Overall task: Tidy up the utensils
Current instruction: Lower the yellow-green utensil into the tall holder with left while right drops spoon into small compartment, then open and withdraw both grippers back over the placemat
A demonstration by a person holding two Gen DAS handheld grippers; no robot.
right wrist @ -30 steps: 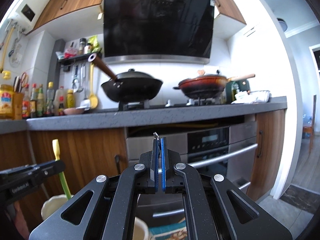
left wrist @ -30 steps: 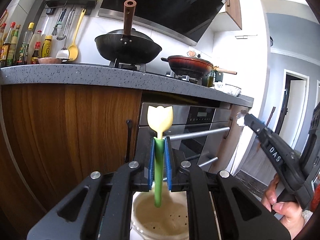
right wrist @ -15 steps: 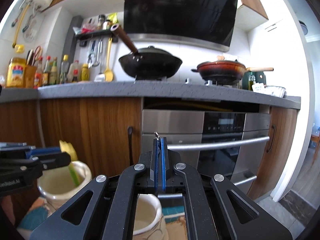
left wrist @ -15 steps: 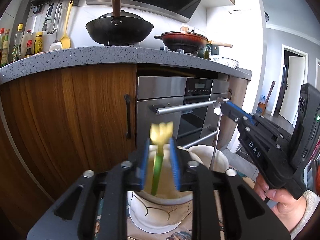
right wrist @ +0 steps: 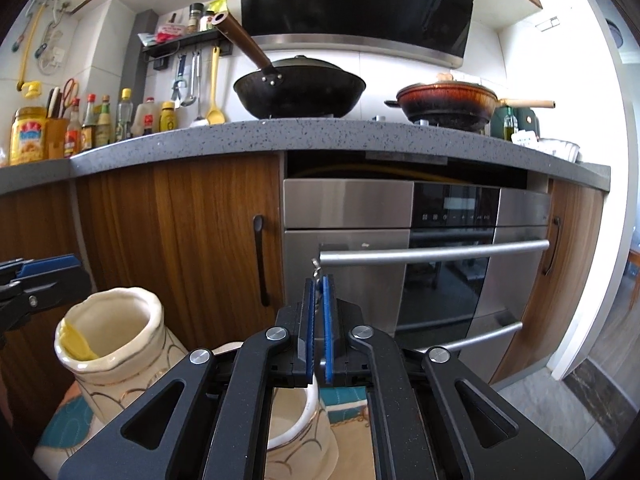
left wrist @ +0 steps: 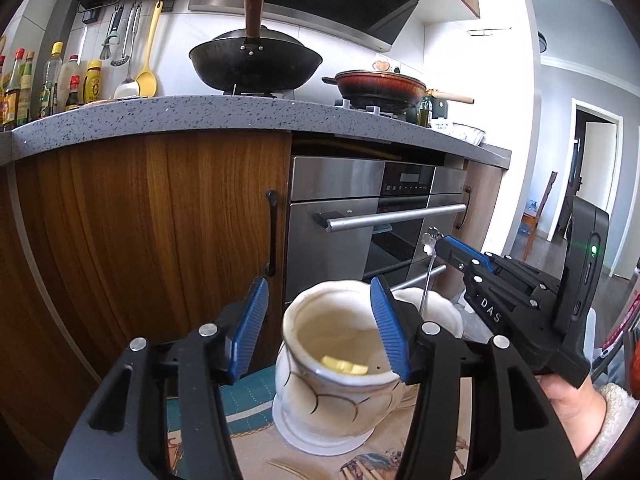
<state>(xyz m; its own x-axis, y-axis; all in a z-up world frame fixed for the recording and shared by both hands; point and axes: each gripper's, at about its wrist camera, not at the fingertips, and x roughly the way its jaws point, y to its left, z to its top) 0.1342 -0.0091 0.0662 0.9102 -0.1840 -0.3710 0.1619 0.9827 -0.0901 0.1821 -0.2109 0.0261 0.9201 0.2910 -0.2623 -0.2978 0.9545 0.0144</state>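
My left gripper (left wrist: 319, 283) hangs over a cream ceramic jar (left wrist: 320, 400) with its jaws opening and nothing between the blue pads. The yellow-headed utensil (left wrist: 345, 367) lies inside that jar, also visible as a yellow head (right wrist: 74, 340) in the same jar (right wrist: 116, 344). My right gripper (right wrist: 318, 280) sits above a second cream jar (right wrist: 298, 420). Its jaws are opening, with a small gap showing. A thin metal utensil (right wrist: 317, 266) stands between the pads, and its rod (left wrist: 425, 284) runs down into the second jar (left wrist: 442, 312).
Both jars stand on a teal patterned mat (left wrist: 248, 396) in front of a wooden cabinet (left wrist: 160, 220) and a steel oven (right wrist: 440, 248). On the grey counter (left wrist: 200, 110) above are a black wok (left wrist: 256, 60), a red pan (left wrist: 380, 86) and bottles. A hand (left wrist: 568, 400) holds the right gripper.
The left jaws spread apart and the yellow-headed utensil dropped into the jar. The right gripper sank toward the second jar with the metal utensil, and its pads parted slightly.
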